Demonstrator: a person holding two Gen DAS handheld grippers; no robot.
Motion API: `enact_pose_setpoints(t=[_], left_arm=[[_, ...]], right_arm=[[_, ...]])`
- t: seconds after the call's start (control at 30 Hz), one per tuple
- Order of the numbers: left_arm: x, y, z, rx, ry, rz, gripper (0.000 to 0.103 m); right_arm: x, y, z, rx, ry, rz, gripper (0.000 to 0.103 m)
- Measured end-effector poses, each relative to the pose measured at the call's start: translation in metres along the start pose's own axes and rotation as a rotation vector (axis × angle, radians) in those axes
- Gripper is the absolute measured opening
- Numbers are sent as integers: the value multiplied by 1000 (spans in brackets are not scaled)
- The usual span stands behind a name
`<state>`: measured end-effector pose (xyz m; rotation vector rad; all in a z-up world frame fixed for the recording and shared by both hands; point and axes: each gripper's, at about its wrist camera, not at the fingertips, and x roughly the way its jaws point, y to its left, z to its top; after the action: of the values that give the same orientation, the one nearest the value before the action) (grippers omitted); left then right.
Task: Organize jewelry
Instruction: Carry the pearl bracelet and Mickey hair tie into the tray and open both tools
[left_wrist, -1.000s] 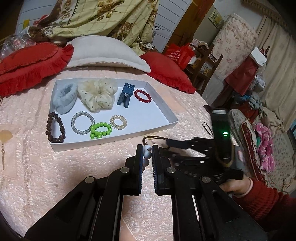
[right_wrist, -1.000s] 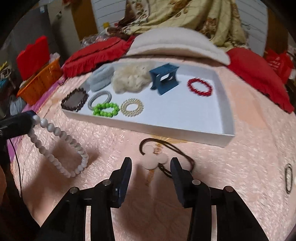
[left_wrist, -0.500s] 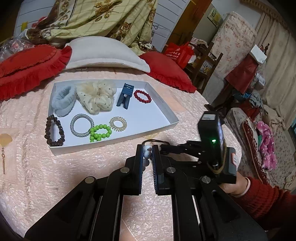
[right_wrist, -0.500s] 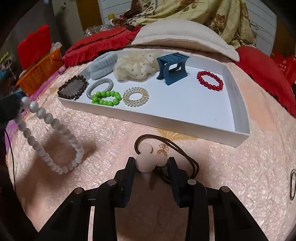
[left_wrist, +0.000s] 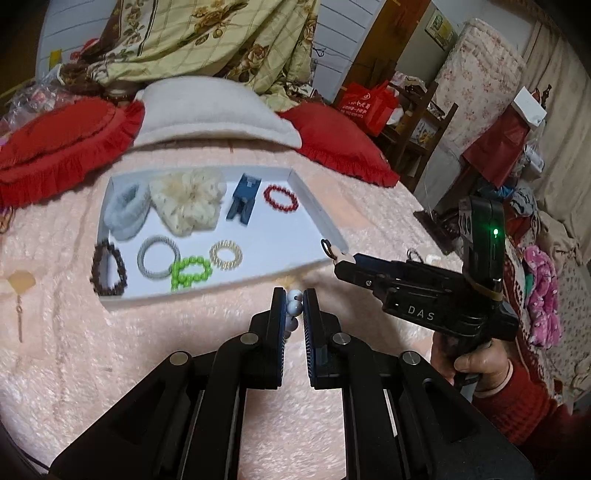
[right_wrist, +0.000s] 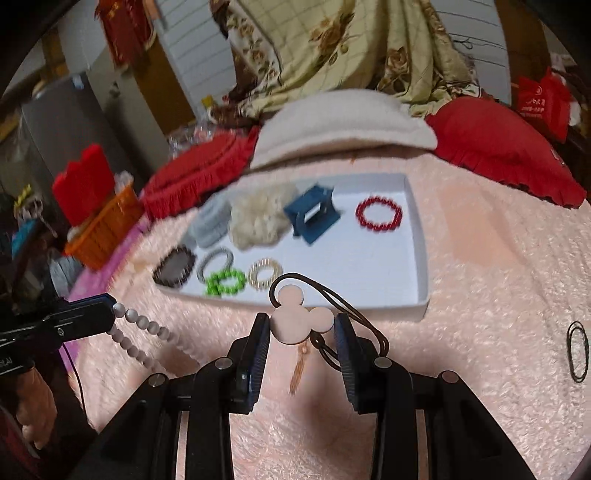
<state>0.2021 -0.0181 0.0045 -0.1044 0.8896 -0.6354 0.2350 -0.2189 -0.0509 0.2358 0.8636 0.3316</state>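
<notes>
A white tray lies on the pink bedspread and holds scrunchies, a blue clip, a red bead bracelet, a green bead bracelet and other rings. My left gripper is shut on a white bead bracelet, which hangs from it in the right wrist view. My right gripper is shut on a pale mouse-head pendant with a brown cord, lifted off the bedspread in front of the tray. In the left wrist view the right gripper shows at the tray's near right corner.
Red cushions and a white pillow lie behind the tray. A black hair tie lies on the bedspread at right. A fan-shaped pendant lies at left. An orange basket stands off the bed's left side.
My right gripper closed on the mouse-head pendant and lifted it off the bedspread toward the tray. My left gripper kept its hold on the white bead bracelet and rose slightly.
</notes>
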Motion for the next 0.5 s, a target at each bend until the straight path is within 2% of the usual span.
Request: enact_pose_setpoints(t=[0.2,0.3,0.5], left_arm=[[-11,-19,43,7,-53,1,8],[-6,-27,63,20,-68,32,8],[27,-38,89,50,-39,118,8]], right_arm=[[-9,-24,28,76,-52,45,34],[-3,-41,41,143,-65,75,34],[17,-65,53,234,-54,125,34]])
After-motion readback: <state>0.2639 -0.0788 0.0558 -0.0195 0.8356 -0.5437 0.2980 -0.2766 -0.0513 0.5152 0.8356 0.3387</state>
